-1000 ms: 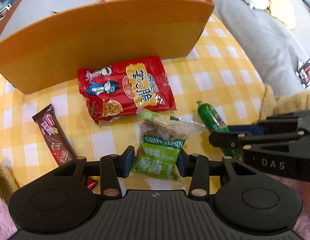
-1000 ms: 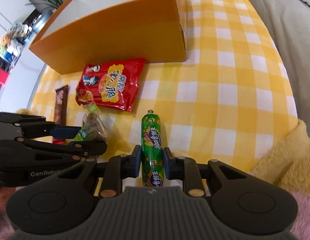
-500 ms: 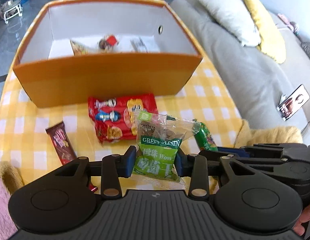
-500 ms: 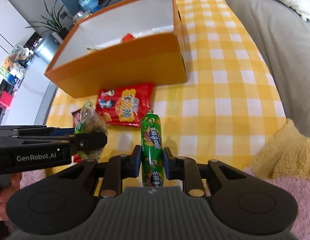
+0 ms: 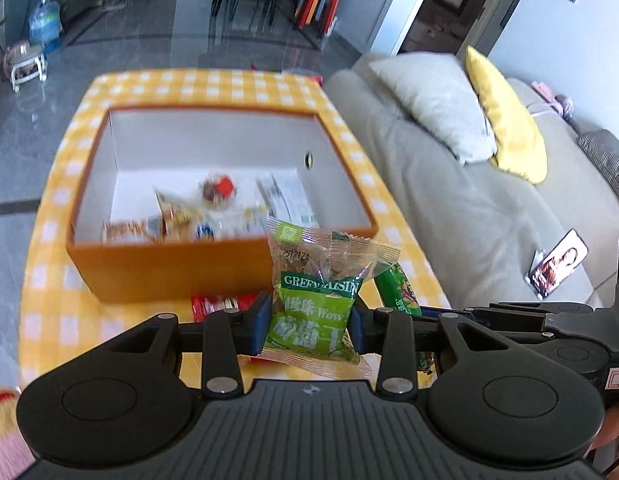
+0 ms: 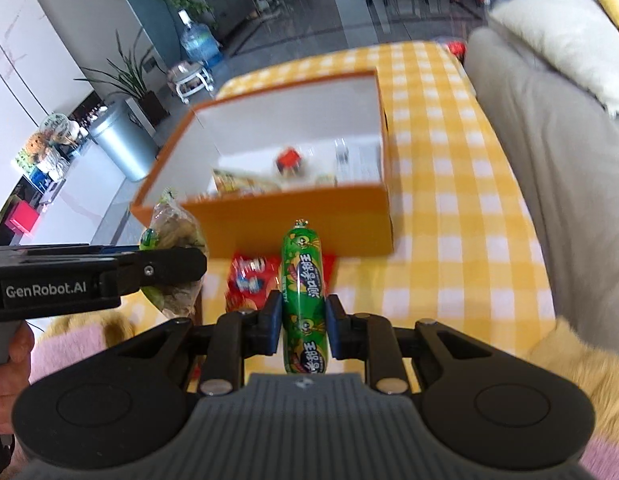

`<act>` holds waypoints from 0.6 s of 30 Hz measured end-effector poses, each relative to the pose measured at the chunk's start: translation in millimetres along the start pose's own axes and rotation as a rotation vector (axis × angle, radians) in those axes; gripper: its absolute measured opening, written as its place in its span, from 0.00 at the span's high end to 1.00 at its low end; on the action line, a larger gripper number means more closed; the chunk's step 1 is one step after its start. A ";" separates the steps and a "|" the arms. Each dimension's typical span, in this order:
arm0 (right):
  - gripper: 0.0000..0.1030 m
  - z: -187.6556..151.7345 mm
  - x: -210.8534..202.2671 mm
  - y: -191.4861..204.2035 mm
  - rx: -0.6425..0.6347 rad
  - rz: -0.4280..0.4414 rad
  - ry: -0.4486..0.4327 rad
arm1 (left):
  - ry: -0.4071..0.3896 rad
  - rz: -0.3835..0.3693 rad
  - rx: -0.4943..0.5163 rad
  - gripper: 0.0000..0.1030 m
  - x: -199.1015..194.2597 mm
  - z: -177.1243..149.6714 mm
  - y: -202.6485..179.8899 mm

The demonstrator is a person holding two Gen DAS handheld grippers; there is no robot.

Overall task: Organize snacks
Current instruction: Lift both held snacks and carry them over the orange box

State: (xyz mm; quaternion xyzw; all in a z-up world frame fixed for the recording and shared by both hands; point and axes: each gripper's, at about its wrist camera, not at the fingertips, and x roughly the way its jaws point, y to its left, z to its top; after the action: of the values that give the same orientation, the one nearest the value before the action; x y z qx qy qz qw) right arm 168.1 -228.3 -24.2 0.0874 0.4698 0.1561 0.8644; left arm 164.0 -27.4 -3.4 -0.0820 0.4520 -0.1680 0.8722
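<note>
The left gripper (image 5: 309,326) is clamped on a raisin packet (image 5: 315,300), a clear crinkly pouch with brown raisins showing through its upper half and a bright green label below. The label reads "GREEN RAISIN" in white capitals, with "Wow" and Chinese characters under it; a stamped code, "2512124", sits near the top seal. The packet is held up in the air on the near side of the orange box (image 5: 169,266), level with its front wall.

The right gripper (image 6: 302,326) is closed around a sausage (image 6: 303,292), a plump tube in shiny green wrap with a metal clip at its far tip, printed with cartoon faces and yellow Chinese characters running along its length. It too is held up just in front of the orange box, pointing toward it.

The box is open at the top, white inside, and holds several small wrapped snacks, blurred here. A red snack bag (image 6: 249,276) lies flat on the yellow checked tablecloth (image 6: 449,216) against the box's front wall, below both held items. The side of the left gripper, seen from the right camera, reads "GenRobot.AI".
</note>
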 end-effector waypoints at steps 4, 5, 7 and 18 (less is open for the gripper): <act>0.81 20.1 -5.4 9.8 -0.036 0.006 -0.040 | -0.039 0.007 0.017 0.58 -8.5 18.5 1.8; 0.81 25.7 -6.0 12.7 -0.046 0.007 -0.049 | -0.048 0.009 0.022 0.58 -10.0 23.0 2.2; 0.81 35.6 -4.0 16.7 -0.065 0.008 -0.063 | -0.062 0.015 0.033 0.58 -11.6 30.7 3.4; 0.81 80.4 24.1 32.3 -0.145 -0.017 -0.074 | -0.058 0.058 0.070 0.58 5.3 66.8 14.3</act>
State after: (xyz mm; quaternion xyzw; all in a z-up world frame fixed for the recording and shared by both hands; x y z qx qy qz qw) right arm 241.8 -189.8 10.1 0.0263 0.4258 0.1788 0.8866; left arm 224.5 -16.6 27.0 -0.0431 0.4227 -0.1559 0.8917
